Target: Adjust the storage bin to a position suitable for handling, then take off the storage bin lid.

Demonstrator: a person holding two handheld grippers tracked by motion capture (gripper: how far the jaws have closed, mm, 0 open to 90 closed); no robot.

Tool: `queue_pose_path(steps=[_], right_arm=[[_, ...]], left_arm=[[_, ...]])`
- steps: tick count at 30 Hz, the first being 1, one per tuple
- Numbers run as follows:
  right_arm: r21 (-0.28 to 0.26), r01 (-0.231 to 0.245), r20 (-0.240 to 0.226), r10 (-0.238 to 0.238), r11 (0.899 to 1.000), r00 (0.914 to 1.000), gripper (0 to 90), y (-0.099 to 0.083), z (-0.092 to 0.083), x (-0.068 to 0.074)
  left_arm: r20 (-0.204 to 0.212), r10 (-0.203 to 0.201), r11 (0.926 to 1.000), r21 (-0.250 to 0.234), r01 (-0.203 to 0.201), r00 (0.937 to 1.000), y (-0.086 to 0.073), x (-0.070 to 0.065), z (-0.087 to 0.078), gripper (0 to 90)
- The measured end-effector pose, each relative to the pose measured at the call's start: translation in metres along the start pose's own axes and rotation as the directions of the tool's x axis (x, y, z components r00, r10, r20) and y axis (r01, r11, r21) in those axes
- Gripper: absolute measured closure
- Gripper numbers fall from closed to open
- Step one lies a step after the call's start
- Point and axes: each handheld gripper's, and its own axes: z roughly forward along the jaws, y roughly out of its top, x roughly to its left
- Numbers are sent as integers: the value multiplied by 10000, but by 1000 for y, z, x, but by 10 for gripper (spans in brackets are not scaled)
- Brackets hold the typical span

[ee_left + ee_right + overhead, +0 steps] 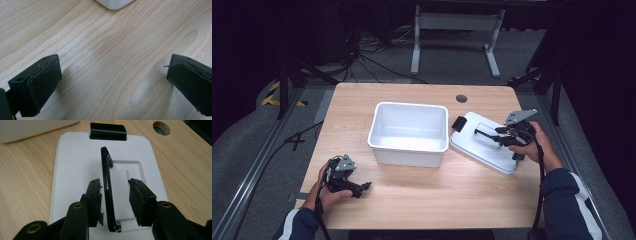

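A white lid (pixel 484 150) lies flat on the wooden table, right of an empty white bin (pixel 407 157). The lid's thin black handle (pixel 106 170) stands upright on edge. My right gripper (pixel 115 186) straddles that handle, with the handle between its jaws. The left pad is close beside it and the right pad stands clear, so the gripper is open. From above, the right gripper (pixel 498 135) sits over the lid's middle. My left gripper (pixel 366 187) rests low at the table's front left. Its jaws (pixel 113 72) are wide open over bare wood.
A black latch (pixel 107 131) sits on the lid's far end, towards the bin (pixel 30 128). A round cable hole (pixel 461 98) is in the tabletop behind the lid. A corner of the bin (pixel 113 3) lies ahead of the left gripper. Beyond the table are a white frame (pixel 457 22) and floor cables.
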Motion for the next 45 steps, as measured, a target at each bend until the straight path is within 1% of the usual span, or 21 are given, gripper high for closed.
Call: queue_pose_path(steps=[2,3,4,6,10,11,14,15,16,17,20,24,26,27,30,33,37,41,42,45], right_arm=[[-68,-60,-3,60,10000,10000,587,0,-4,3],[-68,-60,-3,60,10000,10000,587,0,-4,3],[-97,-167,60,167,9998,9998,571,0,-8,5],[-197,-248,89,250,9995,9996,556,-1,-13,6],[-361,-573,377,587,9977,9976,490,-4,-20,10],[-391,-520,400,536,9979,9978,478,-5,-21,11],[-462,-591,551,616,9972,9966,442,-9,-24,17],[-495,-620,562,648,9968,9963,429,-10,-25,19],[-553,-699,570,731,9960,9957,404,-11,-25,20],[-584,-678,615,714,9960,9956,394,-12,-25,22],[-563,-754,751,795,9956,9940,380,-15,-27,28],[-685,-725,816,780,9950,9936,368,-21,-33,38],[-808,-643,835,710,9947,9940,363,-25,-36,43],[-875,-692,828,765,9938,9936,360,-28,-38,45],[-887,-734,826,807,9934,9933,354,-36,-41,49],[-902,-710,940,794,9934,9924,352,-43,-45,51],[-976,-806,915,896,9920,9918,339,-55,-49,56],[-1048,-925,775,1009,9902,9919,338,-68,-54,60],[-1010,-1021,683,1093,9896,9917,338,-71,-54,62],[-972,-1038,697,1108,9898,9914,329,-79,-56,65]], left_arm=[[-32,29,10000,-39,-29,10000,0,0,0,2],[-32,29,10000,-39,-29,10000,0,0,0,2],[-8,-54,10000,-57,54,10000,0,0,1,2],[0,-53,10000,-59,53,10000,0,0,1,2],[17,-36,10000,-55,36,10000,0,0,1,2],[17,-38,10000,-55,38,10000,0,0,1,2],[19,-32,10000,-58,32,10000,0,0,1,2],[44,-87,9999,-54,87,10000,0,0,1,2],[29,-42,10000,-72,42,10000,0,0,1,2],[60,-46,10000,2,46,10000,1,0,1,2],[75,20,10000,1,-20,10000,1,1,1,1],[185,95,9999,-51,-94,9998,1,2,2,1],[176,138,9999,-37,-137,9997,2,2,2,1],[191,142,9999,-9,-142,9997,2,2,2,1],[190,144,9999,-12,-144,9997,2,2,2,1],[195,145,9999,-17,-144,9997,2,2,2,1],[163,176,9998,-13,-176,9997,2,2,2,1],[166,179,9998,-15,-179,9997,2,3,2,1],[168,178,9998,-17,-178,9997,2,3,2,1],[167,176,9998,-16,-176,9997,2,2,2,1]])
